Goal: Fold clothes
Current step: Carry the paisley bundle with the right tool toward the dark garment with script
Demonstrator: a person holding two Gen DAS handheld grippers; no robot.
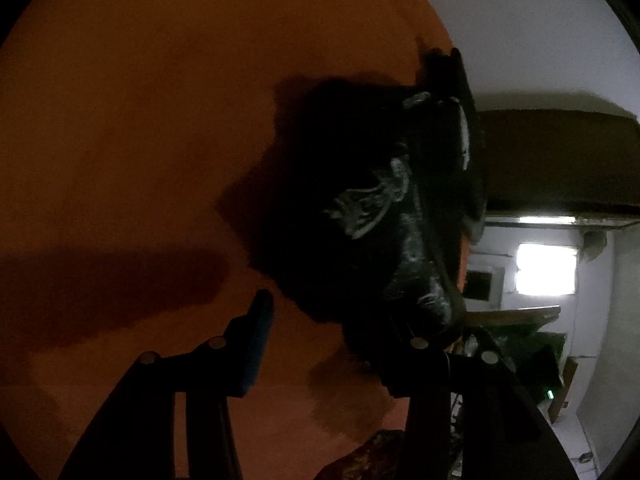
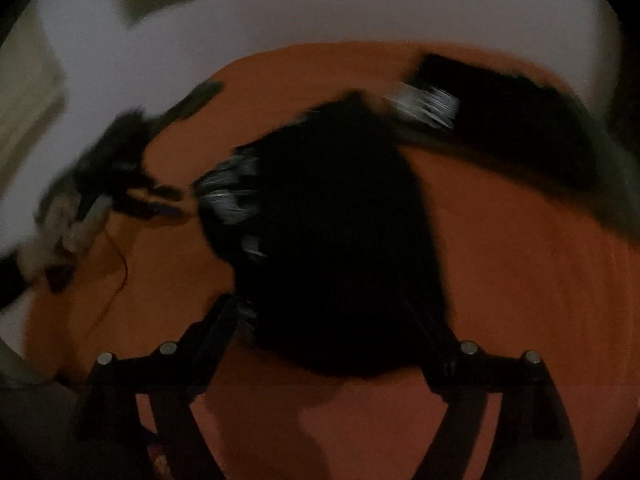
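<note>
A black garment (image 1: 360,184) with a pale print lies bunched on an orange surface (image 1: 140,140). My left gripper (image 1: 344,312) is at its near edge. Its left finger (image 1: 260,320) stands clear of the cloth with orange showing beside it. The cloth covers the right finger. In the blurred right wrist view the same black garment (image 2: 332,208) sits between the wide-spread fingers of my right gripper (image 2: 320,304), whose pads do not press on it. The other gripper (image 2: 132,184) shows as a dark blur at the left.
More dark cloth (image 2: 520,120) with a white striped patch (image 2: 424,108) lies at the far right of the orange surface (image 2: 520,280). Beyond its edge are a pale wall (image 1: 540,20), a bright window (image 1: 546,272) and dim room clutter (image 1: 540,360).
</note>
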